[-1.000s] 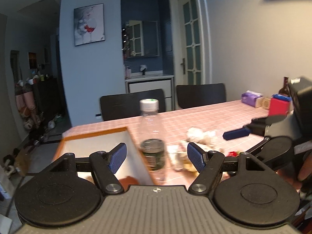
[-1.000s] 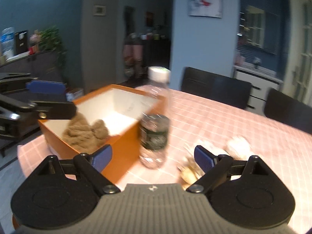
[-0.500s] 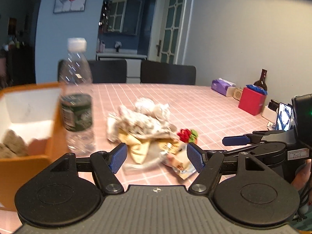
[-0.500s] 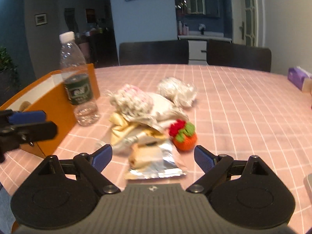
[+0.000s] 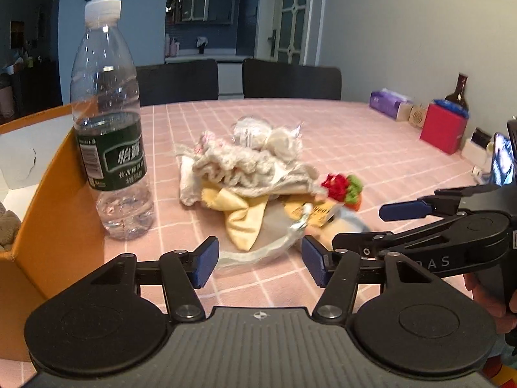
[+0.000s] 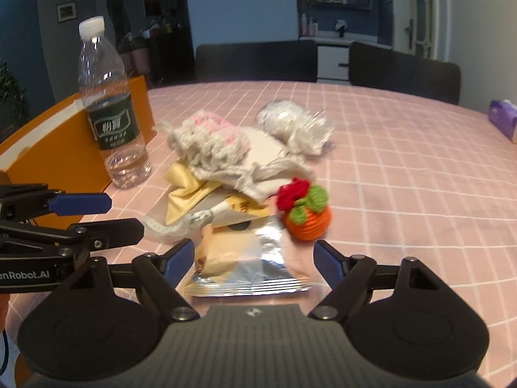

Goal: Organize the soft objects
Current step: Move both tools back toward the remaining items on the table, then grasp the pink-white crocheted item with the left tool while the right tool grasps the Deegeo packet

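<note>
Pink checked tablecloth (image 6: 404,168): both claws, L (image 5: 255,262) & R (image 6: 253,260), gaping empty, nearing soft-goods pile (image 6: 226,148) w/ orange box (image 6: 58,148) waiting alongside, likely for sorting.

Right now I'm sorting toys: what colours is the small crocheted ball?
Orange crocheted ball with red and green yarn on top; clearest in the right wrist view.

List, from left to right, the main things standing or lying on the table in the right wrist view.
orange box → water bottle → knitted white and pink piece → crocheted orange ball → purple tissue pack
</note>
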A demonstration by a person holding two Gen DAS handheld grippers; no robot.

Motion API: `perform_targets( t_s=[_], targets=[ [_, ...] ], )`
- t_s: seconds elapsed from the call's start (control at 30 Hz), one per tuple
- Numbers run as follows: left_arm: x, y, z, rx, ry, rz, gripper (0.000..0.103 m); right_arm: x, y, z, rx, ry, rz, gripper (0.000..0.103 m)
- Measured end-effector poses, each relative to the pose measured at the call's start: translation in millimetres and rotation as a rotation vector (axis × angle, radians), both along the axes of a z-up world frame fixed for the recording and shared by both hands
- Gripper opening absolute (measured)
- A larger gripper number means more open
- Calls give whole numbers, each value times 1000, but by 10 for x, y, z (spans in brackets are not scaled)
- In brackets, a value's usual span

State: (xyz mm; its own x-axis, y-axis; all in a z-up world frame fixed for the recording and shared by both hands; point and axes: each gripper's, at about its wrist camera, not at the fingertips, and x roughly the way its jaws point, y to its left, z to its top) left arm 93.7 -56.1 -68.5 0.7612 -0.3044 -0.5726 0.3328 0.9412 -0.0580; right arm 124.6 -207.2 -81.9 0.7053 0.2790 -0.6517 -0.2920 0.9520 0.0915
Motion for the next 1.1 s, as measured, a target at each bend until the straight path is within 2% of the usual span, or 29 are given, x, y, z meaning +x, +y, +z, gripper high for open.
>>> perform_targets(
  t_s=[0.17,0.27,0.37,0.43,0.63,0.77,0.83,0.9,0.97,1.1],
  targets=[
    [46,50,-54,-10,34,9,69,128,81,-92,-26,19,17,82],
    [66,30,-53,-13,35,-2,69,180,88,-125,1,37,29,81],
    [79,-3,-72,-14,39,-11,69,184,100,-149,14,44,36,77],
    [83,-7,-95,-18,47,-10,69,174,96,-151,12,45,47,65],
    [85,-22,-41,-18,33,-11,69,133,77,-74,-17,75,71,58],
    [173,-49,64,6,0,-10,70,199,38,-51,-65,73,36,60],
    [259,-67,122,14,-19,3,71,259,28,-52,-68,85,33,66],
    [365,-87,190,7,-53,38,79,307,45,-50,-64,90,40,73],
    [481,-100,241,-11,-83,78,86,335,94,-47,-82,77,40,76],
    [797,-157,242,-37,-66,129,86,396,152,-74,-104,85,35,78]
  ],
)
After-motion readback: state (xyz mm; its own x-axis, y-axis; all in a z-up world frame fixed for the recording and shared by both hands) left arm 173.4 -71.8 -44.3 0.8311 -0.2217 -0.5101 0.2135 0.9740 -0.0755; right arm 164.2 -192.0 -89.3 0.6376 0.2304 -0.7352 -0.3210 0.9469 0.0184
